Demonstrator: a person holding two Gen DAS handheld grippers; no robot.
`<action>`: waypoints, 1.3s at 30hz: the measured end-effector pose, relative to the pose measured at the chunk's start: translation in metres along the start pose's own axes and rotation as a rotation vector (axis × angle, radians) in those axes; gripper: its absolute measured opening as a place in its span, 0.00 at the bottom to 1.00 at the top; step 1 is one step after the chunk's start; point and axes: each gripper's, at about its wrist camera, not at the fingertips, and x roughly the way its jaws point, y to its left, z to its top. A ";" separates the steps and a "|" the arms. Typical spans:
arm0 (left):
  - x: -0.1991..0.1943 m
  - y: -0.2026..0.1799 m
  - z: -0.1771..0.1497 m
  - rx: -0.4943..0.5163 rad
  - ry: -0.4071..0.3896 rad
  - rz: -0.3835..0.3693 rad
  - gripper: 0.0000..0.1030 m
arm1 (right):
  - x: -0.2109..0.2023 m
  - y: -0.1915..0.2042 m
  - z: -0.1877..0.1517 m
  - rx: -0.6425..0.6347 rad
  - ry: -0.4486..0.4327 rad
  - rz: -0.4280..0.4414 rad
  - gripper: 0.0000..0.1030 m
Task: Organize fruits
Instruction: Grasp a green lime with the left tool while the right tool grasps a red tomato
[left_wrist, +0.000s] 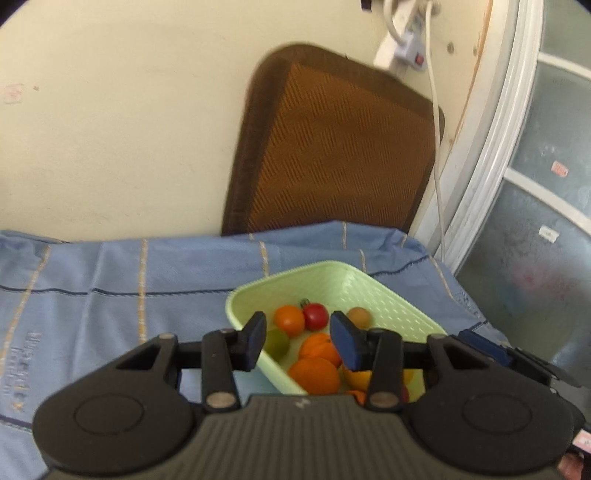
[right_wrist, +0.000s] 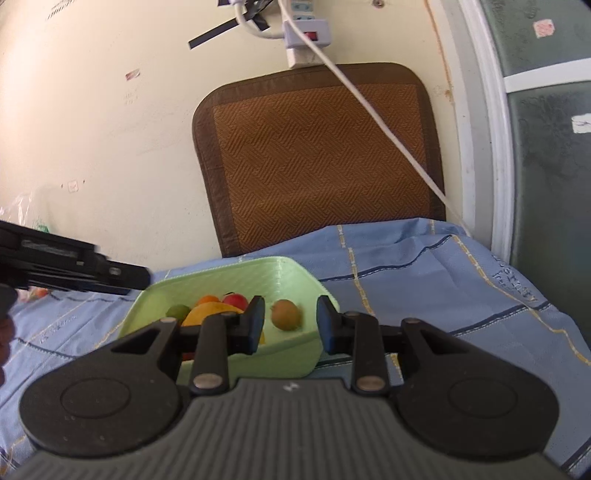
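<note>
A cream wall (right_wrist: 110, 147) fills the background, with a frosted glass door (left_wrist: 546, 221) in a white frame at 3 o'clock. A brown woven mat (right_wrist: 317, 158) leans upright against the wall at 12 o'clock, behind a table draped in a blue striped cloth (left_wrist: 110, 280). A white power strip (right_wrist: 306, 33) hangs above the mat, its cable (right_wrist: 388, 125) trailing down toward 4 o'clock. On the cloth sits a pale green plastic basket (left_wrist: 369, 291) holding the fruits: several oranges (left_wrist: 316, 374), a yellow fruit (left_wrist: 357, 377), a red tomato (left_wrist: 316, 315), a green lime (left_wrist: 277, 341) and a small brown fruit (left_wrist: 359, 316). The left gripper (left_wrist: 297, 340) hovers over the basket's near end, fingers parted with nothing pinched between them. The right gripper (right_wrist: 290, 328) hovers at the basket's near right corner, likewise parted and empty, the brown fruit showing through its gap. The left gripper's black body enters the right wrist view at 9 o'clock.
</note>
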 end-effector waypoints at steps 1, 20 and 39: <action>-0.009 0.005 -0.001 -0.005 -0.011 0.002 0.38 | -0.003 0.000 0.000 0.007 -0.010 -0.001 0.32; -0.048 0.038 -0.077 -0.027 0.121 -0.033 0.44 | -0.009 0.084 -0.029 -0.206 0.251 0.335 0.32; -0.046 0.034 -0.090 -0.003 0.130 -0.016 0.27 | 0.008 0.096 -0.038 -0.296 0.313 0.307 0.30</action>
